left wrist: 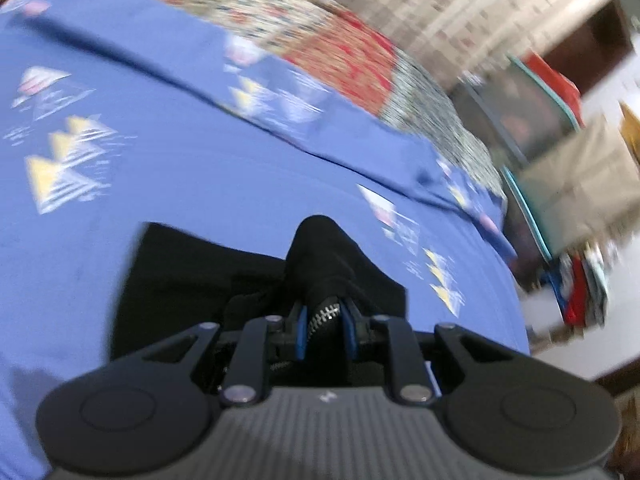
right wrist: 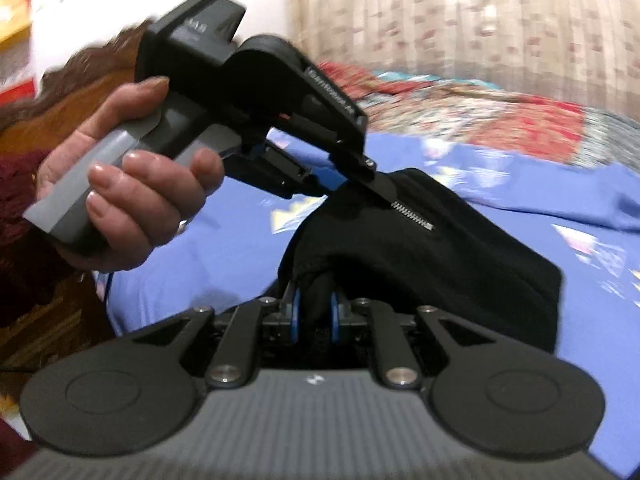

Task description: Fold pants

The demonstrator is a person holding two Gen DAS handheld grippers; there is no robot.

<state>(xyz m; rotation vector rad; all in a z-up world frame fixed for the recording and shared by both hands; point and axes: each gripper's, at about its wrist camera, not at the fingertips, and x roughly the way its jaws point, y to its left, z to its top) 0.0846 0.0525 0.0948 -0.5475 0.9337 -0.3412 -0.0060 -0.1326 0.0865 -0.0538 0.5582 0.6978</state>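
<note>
**Black pants pinched by both grippers above the bed**

The fingertips of the right gripper (right wrist: 315, 307) are buried in a fold of the black fabric pants (right wrist: 420, 248), on which they are clamped. The left gripper (left wrist: 325, 322) is clenched on the silver zipper (left wrist: 326, 314). Beyond the fingers, a blue patterned bedsheet (left wrist: 180, 168) is spread. Farther off, a red floral quilt (left wrist: 340, 56) is blurred.

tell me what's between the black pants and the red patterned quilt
Only blue sheet with pale triangle prints lies between the pants and the quilt. It shows best in the left wrist view, and the right wrist view agrees.
</note>
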